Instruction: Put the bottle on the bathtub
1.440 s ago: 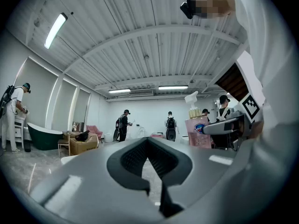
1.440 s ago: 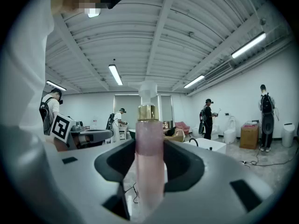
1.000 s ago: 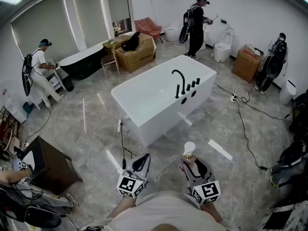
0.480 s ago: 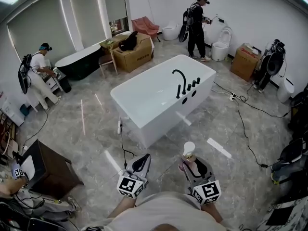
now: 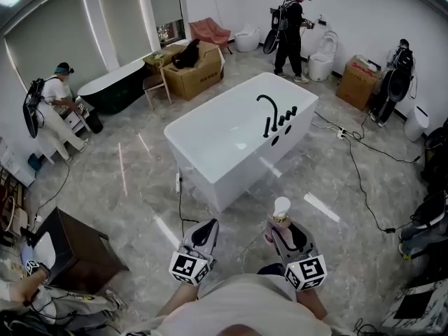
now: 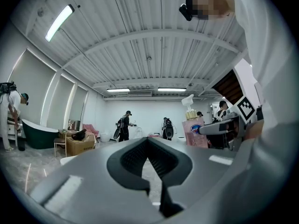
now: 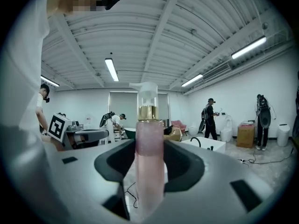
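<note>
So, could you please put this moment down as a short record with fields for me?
bottle: pink pump bottle, upright
held by: right tongs, closed on it
other hand: left tongs, closed, empty
bathtub: white bathtub, ahead of both tongs, black faucet on its rim
progress: bottle not yet on the bathtub

pink pump bottle upright in right hand-held gripper, apart from the white bathtub.
</note>
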`<state>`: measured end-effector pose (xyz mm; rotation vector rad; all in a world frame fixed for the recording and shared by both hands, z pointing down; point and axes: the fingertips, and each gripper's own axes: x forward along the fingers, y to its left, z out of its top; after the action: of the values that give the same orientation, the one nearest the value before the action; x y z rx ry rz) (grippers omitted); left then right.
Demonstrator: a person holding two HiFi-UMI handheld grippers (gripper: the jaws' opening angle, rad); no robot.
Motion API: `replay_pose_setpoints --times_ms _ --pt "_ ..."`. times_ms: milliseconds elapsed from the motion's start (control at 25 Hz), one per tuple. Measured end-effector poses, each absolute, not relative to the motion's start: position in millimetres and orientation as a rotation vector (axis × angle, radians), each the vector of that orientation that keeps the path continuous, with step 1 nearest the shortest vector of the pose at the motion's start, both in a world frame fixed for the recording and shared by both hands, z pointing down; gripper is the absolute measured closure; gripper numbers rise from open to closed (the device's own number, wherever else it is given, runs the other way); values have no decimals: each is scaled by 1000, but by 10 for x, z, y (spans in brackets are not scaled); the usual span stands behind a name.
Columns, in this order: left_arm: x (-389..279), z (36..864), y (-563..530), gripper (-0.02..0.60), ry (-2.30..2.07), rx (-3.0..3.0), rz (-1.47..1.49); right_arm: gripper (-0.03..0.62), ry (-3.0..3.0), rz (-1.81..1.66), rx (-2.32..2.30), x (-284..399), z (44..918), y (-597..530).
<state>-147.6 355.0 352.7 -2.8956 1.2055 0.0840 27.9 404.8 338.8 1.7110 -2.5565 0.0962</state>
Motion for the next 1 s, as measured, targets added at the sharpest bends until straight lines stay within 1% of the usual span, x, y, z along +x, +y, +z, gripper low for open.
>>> replay_pose_setpoints --times_ms 240,520,800,1000 --pt "-1481 3605 3238 578 1185 -2906 63 405 -2558 122 1706 255 3467 3652" --pt "-1302 3729 2410 578 1244 -2886 25 405 -2583 85 1655 552 3569 2742" --pt "-799 3675 1133 578 1362 -2835 7 405 -2642 115 1567 1032 3548 1319" --pt "-343 3560 271 578 1412 -2774 82 405 -2658 50 1445 1328 3535 509"
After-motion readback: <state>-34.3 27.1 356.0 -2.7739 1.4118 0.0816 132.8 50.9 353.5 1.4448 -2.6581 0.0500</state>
